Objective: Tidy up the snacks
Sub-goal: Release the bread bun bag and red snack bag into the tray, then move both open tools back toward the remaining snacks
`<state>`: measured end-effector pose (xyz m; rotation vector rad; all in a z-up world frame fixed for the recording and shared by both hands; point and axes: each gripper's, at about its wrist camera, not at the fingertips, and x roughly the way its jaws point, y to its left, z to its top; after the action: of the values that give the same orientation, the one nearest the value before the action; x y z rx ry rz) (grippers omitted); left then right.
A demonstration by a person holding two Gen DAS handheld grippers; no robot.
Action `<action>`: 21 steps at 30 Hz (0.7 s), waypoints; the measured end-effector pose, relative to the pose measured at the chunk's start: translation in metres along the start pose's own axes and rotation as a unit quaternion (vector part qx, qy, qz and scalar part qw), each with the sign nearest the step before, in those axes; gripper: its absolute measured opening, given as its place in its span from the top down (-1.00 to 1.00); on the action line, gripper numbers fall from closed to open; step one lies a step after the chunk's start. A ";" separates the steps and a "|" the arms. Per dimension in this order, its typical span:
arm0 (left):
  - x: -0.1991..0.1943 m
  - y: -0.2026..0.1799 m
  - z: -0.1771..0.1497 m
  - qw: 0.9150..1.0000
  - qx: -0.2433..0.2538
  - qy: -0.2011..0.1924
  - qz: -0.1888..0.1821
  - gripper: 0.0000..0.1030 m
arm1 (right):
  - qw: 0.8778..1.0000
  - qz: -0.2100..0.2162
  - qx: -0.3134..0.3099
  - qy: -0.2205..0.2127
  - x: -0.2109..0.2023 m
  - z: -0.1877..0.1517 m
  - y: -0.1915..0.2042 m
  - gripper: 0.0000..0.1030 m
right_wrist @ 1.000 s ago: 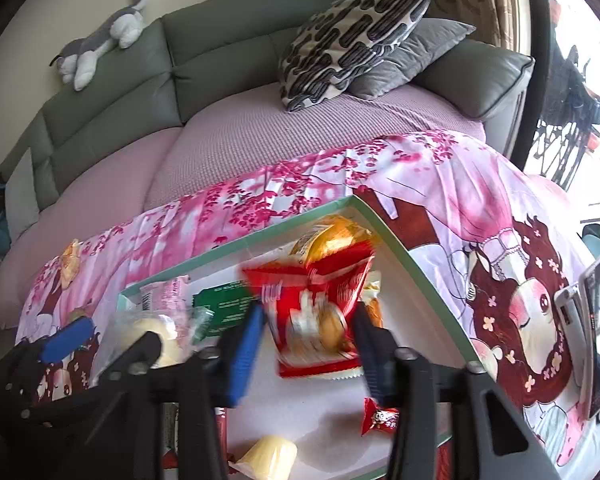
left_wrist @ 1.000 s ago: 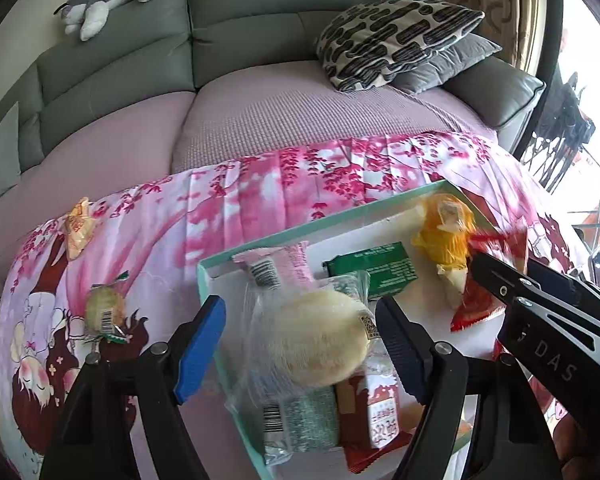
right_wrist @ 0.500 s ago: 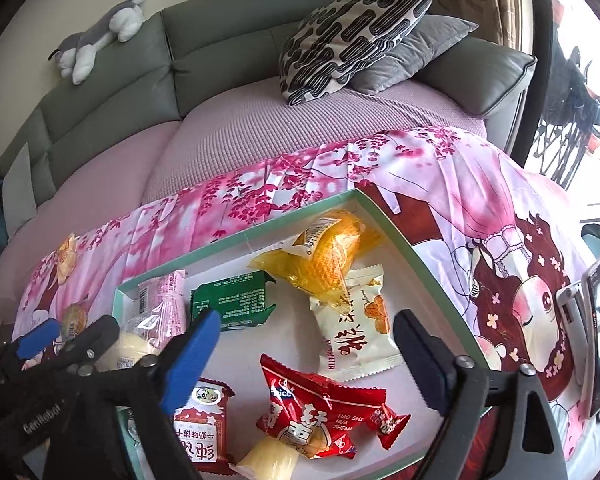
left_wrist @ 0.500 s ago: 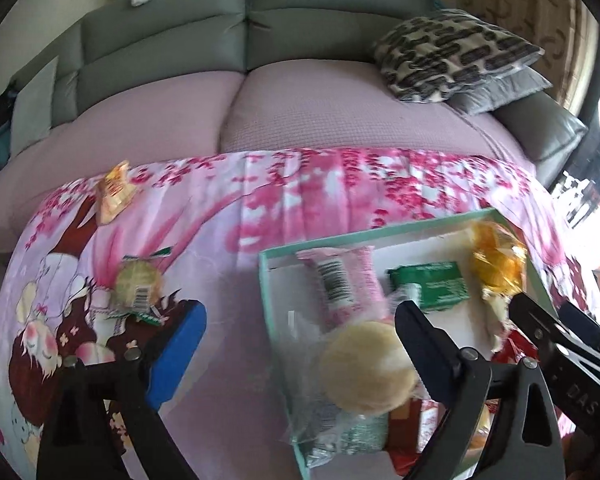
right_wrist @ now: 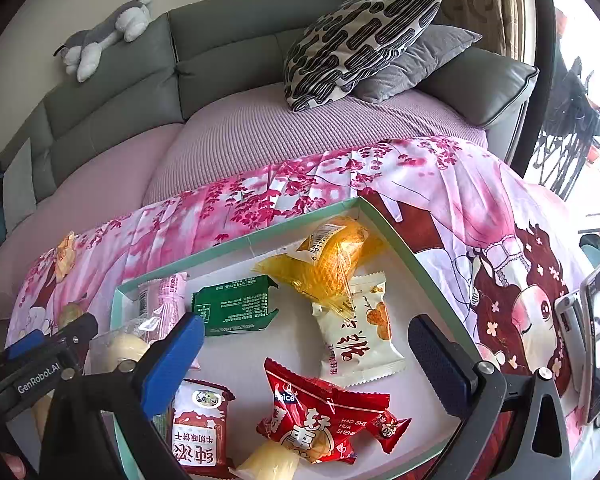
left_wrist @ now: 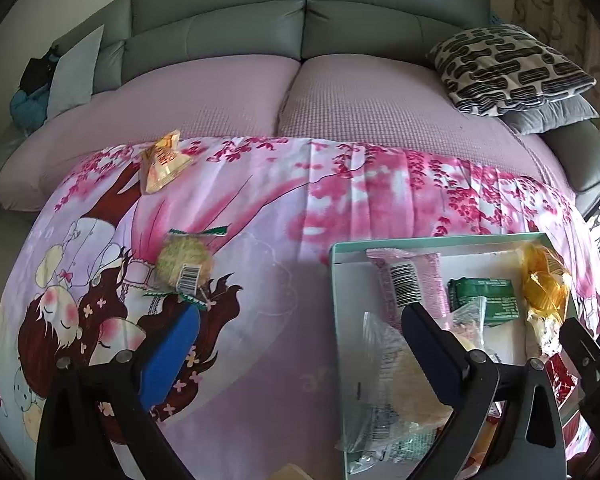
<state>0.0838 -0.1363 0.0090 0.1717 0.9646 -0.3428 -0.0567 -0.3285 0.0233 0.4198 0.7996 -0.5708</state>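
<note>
Your left gripper has just been opening and its jaws now stand wide apart with nothing clamped, one finger over the pink cartoon-printed cloth and the other over the shallow mint-green cardboard tray, where a clear-wrapped round pale bun lies beside a pink barcoded packet. Your right gripper has likewise just been opening and holds nothing, its jaws spread above a red crinkled snack packet lying flat in the tray near a white packet, a green packet and an orange-wrapped cake. Outside the tray, a round green-trimmed biscuit packet and a small orange packet lie well apart on the cloth.
</note>
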 end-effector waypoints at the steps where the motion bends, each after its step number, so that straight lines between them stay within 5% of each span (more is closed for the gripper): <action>1: 0.001 0.000 0.000 1.000 -0.001 0.002 0.002 -0.96 | 1.000 -0.001 0.000 0.000 0.000 0.001 0.000 -1.00; 21: -0.012 0.018 0.006 1.000 -0.005 -0.005 0.004 -0.96 | 1.000 0.011 -0.003 -0.025 -0.017 0.005 0.008 -1.00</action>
<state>0.0888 -0.1189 0.0221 0.1639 0.9560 -0.3311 -0.0584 -0.3197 0.0403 0.4072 0.7475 -0.5561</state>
